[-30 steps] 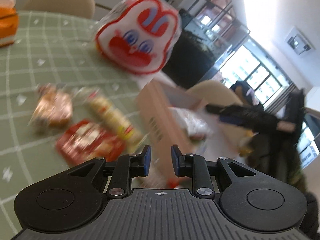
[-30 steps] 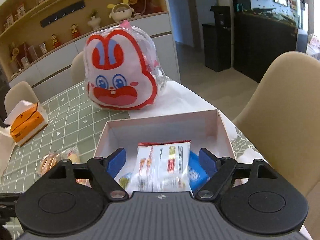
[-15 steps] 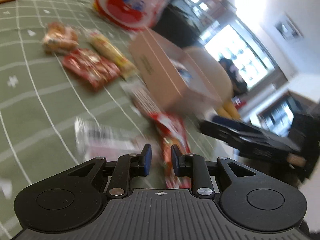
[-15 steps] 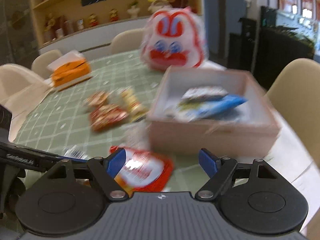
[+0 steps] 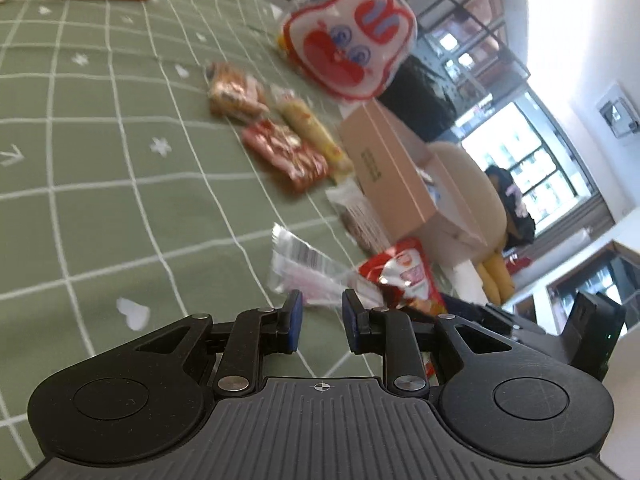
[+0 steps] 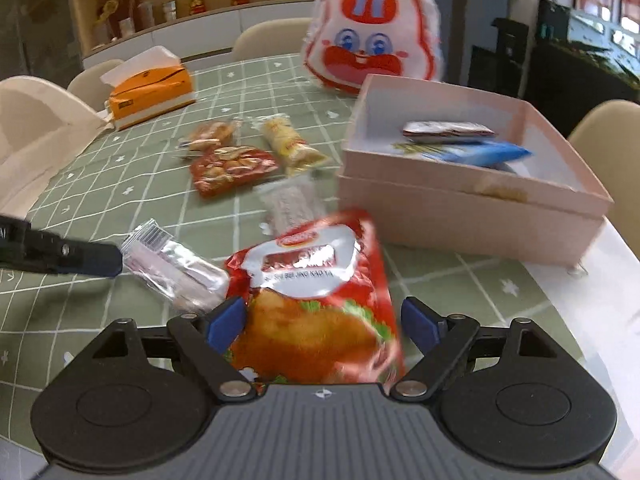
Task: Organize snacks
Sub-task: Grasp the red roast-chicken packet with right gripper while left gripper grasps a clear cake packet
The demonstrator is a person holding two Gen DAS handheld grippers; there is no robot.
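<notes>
Right wrist view: the right gripper (image 6: 322,318), jaws opening, straddles a blurred red packet (image 6: 316,304) hiding its lower edge; the left gripper (image 5: 319,316) is nearly closed, empty.

I'm in a home dining rm — table w/ green checked cloth (image 6: 120,184), beige chairs (image 6: 268,38) round it, orange tissue box (image 6: 150,92) far left. Far wall: wooden shelves w/ figurines (image 6: 196,2) — big bright windows (image 5: 532,160) on the right.
</notes>
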